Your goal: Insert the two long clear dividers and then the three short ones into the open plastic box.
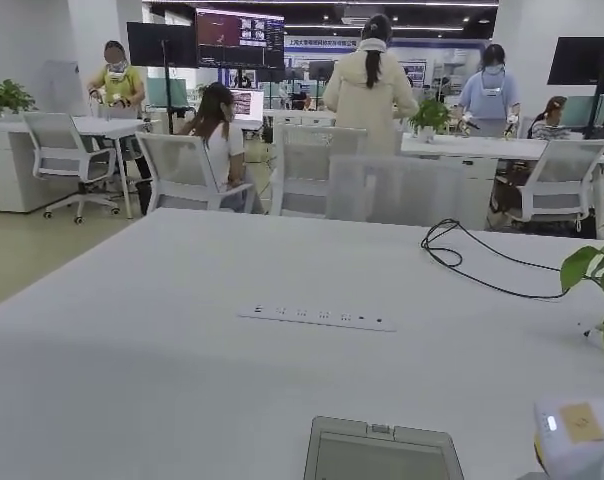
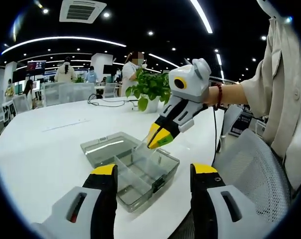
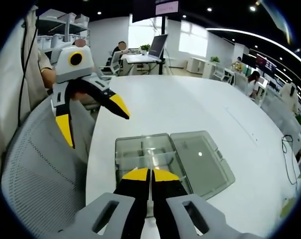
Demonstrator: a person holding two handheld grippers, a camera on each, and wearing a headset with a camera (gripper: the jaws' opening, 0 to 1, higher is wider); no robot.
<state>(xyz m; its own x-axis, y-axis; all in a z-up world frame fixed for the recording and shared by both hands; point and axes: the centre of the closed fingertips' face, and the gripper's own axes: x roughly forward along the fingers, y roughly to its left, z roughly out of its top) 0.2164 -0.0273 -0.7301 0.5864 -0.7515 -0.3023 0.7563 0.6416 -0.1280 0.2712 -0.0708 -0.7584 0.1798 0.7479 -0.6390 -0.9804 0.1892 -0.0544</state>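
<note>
The open clear plastic box (image 2: 145, 181) lies near the table edge with its lid (image 2: 101, 147) flat beside it. The box (image 3: 143, 155) and lid (image 3: 203, 162) also sit ahead of my right gripper, and the lid (image 1: 382, 452) shows at the bottom of the head view. A clear divider stands inside the box, lengthwise. My right gripper (image 2: 154, 141) hovers over the box, shut on a clear divider (image 2: 143, 151) whose lower edge reaches into it; its jaws (image 3: 151, 175) meet. My left gripper (image 2: 154, 170) stands open just short of the box, and it (image 3: 93, 119) holds nothing.
A potted plant (image 2: 149, 89) stands behind the box, and a black cable (image 1: 452, 250) loops across the table. A flush power strip (image 1: 317, 317) sits mid-table. A grey mesh chair (image 3: 38, 169) is at the table's near edge. People and office chairs fill the background.
</note>
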